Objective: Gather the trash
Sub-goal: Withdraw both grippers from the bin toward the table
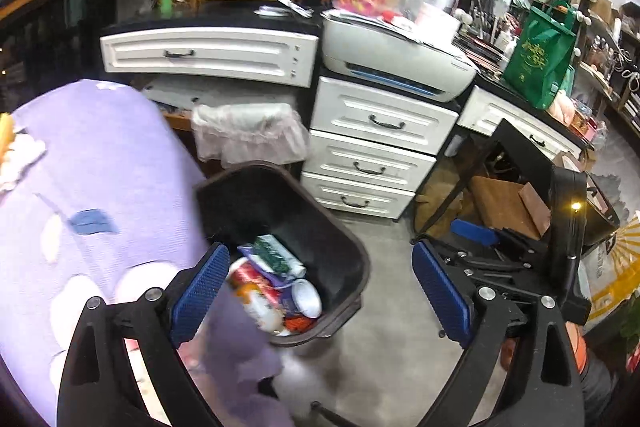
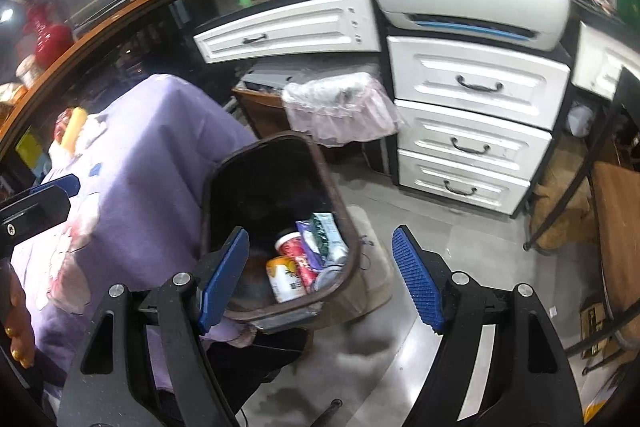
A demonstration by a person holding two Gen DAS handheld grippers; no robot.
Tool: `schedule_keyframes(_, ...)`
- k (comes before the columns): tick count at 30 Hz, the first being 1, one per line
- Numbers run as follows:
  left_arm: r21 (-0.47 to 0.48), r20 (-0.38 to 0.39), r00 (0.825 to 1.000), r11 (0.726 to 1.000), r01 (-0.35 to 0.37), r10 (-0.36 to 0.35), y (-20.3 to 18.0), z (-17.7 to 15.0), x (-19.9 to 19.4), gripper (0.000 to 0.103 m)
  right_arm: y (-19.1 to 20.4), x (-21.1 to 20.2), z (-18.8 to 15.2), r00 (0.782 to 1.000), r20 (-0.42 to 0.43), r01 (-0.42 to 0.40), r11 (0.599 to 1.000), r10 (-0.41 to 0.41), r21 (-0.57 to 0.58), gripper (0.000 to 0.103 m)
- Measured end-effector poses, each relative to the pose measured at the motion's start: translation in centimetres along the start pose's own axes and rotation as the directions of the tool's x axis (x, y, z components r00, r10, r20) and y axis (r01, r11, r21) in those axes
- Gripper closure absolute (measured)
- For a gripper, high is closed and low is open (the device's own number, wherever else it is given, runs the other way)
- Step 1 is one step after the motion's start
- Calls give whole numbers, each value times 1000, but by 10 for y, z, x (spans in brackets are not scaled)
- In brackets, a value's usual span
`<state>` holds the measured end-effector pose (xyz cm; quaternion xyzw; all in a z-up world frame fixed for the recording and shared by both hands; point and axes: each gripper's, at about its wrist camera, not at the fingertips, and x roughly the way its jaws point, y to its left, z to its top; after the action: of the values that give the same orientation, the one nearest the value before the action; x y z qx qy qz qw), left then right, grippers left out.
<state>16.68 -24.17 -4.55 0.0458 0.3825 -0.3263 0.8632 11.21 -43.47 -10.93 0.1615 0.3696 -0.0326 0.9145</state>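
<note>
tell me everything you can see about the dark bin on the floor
The dark bin is a rectangular tub with rounded corners and a thick rolled rim, seemingly of plastic. It stands open, without lid or liner, on the grey floor, close against the purple-draped table. Its black inside holds packaging at the near end: an orange-and-white cup, a red-and-white cup and crumpled wrappers.

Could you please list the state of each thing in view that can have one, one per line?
Left gripper: jaws open, nothing between them.
Right gripper: jaws open, empty.
Dark bin: no lid, partly filled with cans and wrappers.
Lined bin: bag fitted over the rim.
White drawers: all shut.
Green bag: standing upright.
</note>
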Motion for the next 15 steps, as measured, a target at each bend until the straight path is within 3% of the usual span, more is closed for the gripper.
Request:
schedule_keyframes(8, -104, 60, 992, 989, -103, 110, 64, -5, -46, 11, 60, -5, 14, 996, 9, -89, 990, 90, -111, 29)
schedule_keyframes(10, -136, 78, 985, 981, -139, 151, 83, -5, -59, 10, 77, -5, 17, 994, 9, -109, 984, 111, -141, 28)
schedule_keyframes(12, -183, 98, 973, 965, -188, 208, 108, -3, -74, 8, 96, -5, 21, 990, 10, -137, 976, 141, -168, 20)
schedule_keyframes(15, -248, 112, 953, 937, -247, 281, 139, -3, -92, 7, 122, -4, 26, 983, 5, -176, 962, 181, -208, 20)
